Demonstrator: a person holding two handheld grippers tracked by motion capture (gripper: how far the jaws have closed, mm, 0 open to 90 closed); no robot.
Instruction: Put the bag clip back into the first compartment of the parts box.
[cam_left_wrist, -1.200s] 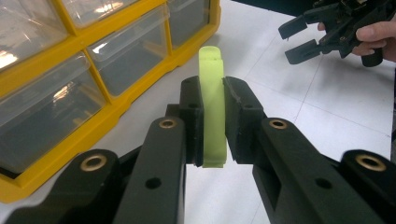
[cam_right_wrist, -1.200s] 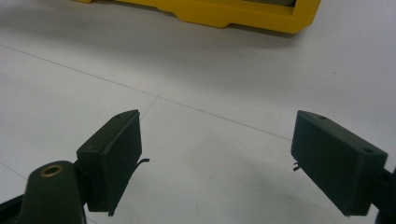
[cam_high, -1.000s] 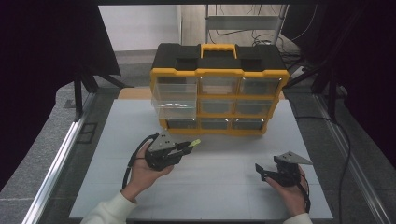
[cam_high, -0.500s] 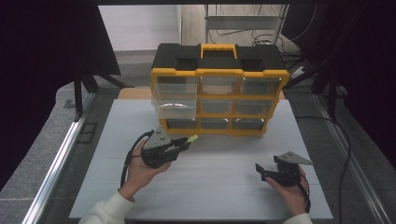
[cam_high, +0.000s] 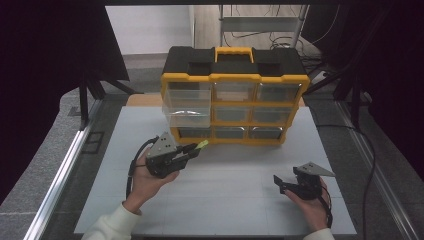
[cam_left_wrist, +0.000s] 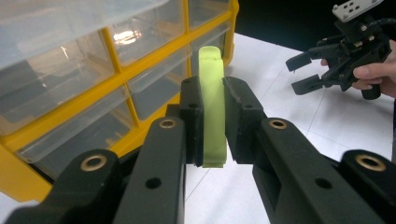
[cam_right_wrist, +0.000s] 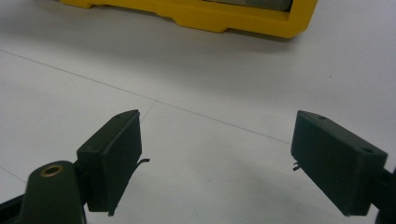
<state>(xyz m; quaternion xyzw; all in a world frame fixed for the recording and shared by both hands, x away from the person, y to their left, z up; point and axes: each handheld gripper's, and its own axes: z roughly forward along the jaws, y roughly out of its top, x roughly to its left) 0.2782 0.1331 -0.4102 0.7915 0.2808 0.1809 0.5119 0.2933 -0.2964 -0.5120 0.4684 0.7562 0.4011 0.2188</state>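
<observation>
In the high view, a green clip is clamped at the tip of the left gripper, just before the cabinet, whose upper left drawer is pulled out. The right gripper is held low over the worktop.

In the left gripper view, the clip is pinched upright between the fingers, its top jutting past them.

In the right gripper view, the fingers are spread wide, with nothing between.
</observation>
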